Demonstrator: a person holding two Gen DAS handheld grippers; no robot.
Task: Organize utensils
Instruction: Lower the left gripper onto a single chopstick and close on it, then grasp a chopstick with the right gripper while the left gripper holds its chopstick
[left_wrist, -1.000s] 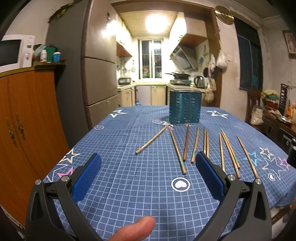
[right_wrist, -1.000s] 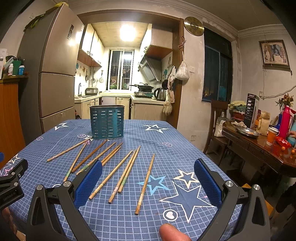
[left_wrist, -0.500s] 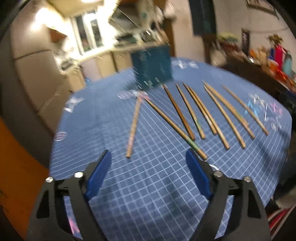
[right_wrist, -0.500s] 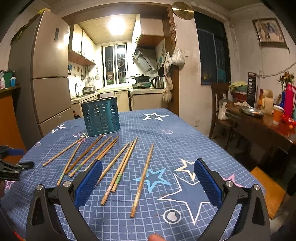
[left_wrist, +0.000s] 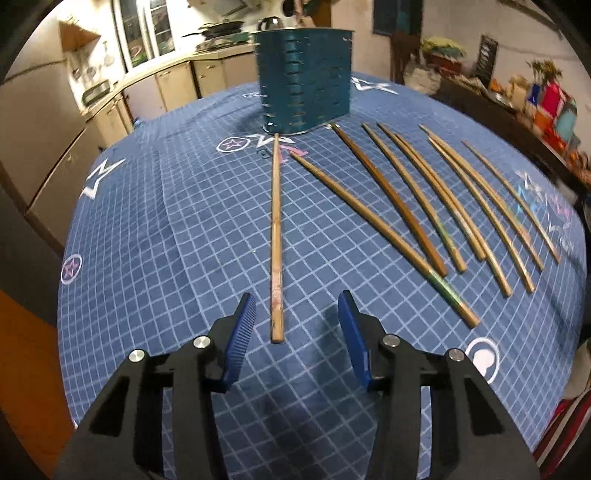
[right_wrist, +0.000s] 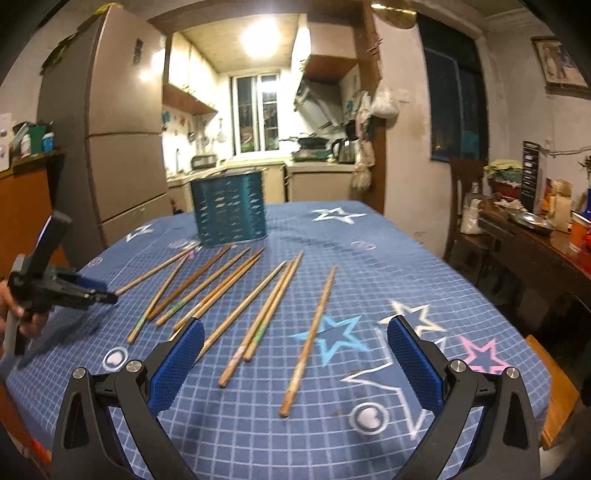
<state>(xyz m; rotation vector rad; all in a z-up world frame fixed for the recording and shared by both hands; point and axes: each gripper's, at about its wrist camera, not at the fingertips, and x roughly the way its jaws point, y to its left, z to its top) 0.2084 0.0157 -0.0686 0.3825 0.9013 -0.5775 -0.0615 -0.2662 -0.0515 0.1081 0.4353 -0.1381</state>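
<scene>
Several wooden chopsticks lie fanned out on the blue star-patterned tablecloth (left_wrist: 177, 236). A teal slotted utensil holder (left_wrist: 304, 79) stands upright at the far end; it also shows in the right wrist view (right_wrist: 229, 210). My left gripper (left_wrist: 295, 306) is open and empty, low over the cloth, its jaws either side of the near end of the leftmost chopstick (left_wrist: 276, 236) without touching it. My right gripper (right_wrist: 295, 345) is wide open and empty above the near table, with a single chopstick (right_wrist: 310, 338) lying between its jaws below. The left gripper shows at the left of the right wrist view (right_wrist: 107, 295).
A dark wooden side table (right_wrist: 532, 251) with bottles and bowls stands to the right, with a chair (right_wrist: 465, 199) behind it. An orange cabinet (right_wrist: 22, 206) and a fridge (right_wrist: 122, 147) stand to the left. The table's right edge (right_wrist: 543, 354) is close.
My left gripper has swung down and forward to the leftmost chopstick and narrowed its jaws. My right gripper has shifted only slightly and stays wide open.
</scene>
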